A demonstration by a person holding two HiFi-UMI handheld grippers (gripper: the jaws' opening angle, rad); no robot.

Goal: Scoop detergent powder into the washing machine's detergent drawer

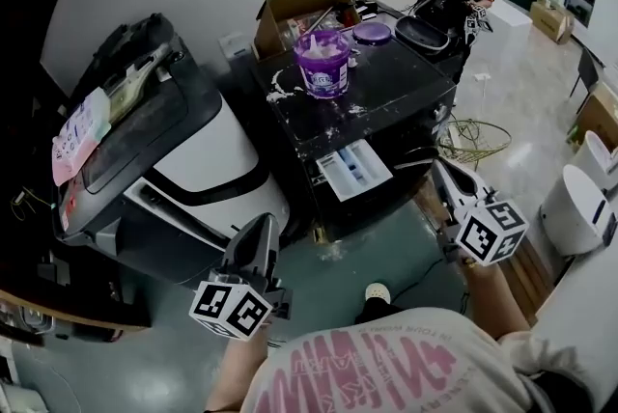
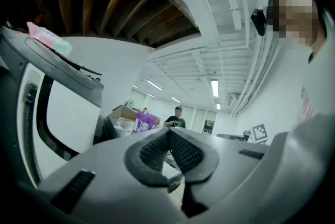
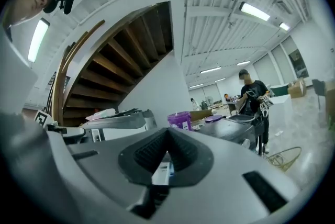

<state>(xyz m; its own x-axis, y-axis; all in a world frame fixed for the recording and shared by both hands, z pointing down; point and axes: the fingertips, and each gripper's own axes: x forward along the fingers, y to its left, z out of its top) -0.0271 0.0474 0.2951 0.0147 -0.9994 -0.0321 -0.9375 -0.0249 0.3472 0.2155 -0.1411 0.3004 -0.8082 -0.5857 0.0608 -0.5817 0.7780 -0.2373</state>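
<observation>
The left gripper (image 1: 263, 222) and right gripper (image 1: 436, 164) are being held closed and empty. The detergent tub (image 1: 323, 62) is being left toward the washing machine's (image 1: 406, 83) back edge, beyond the open drawer (image 1: 353, 169) nearest the right gripper.

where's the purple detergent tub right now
The tub stands upper centre in the head view, on the far left of the black washing machine top, just in front of the cardboard box, with the purple lid to its right.
</observation>
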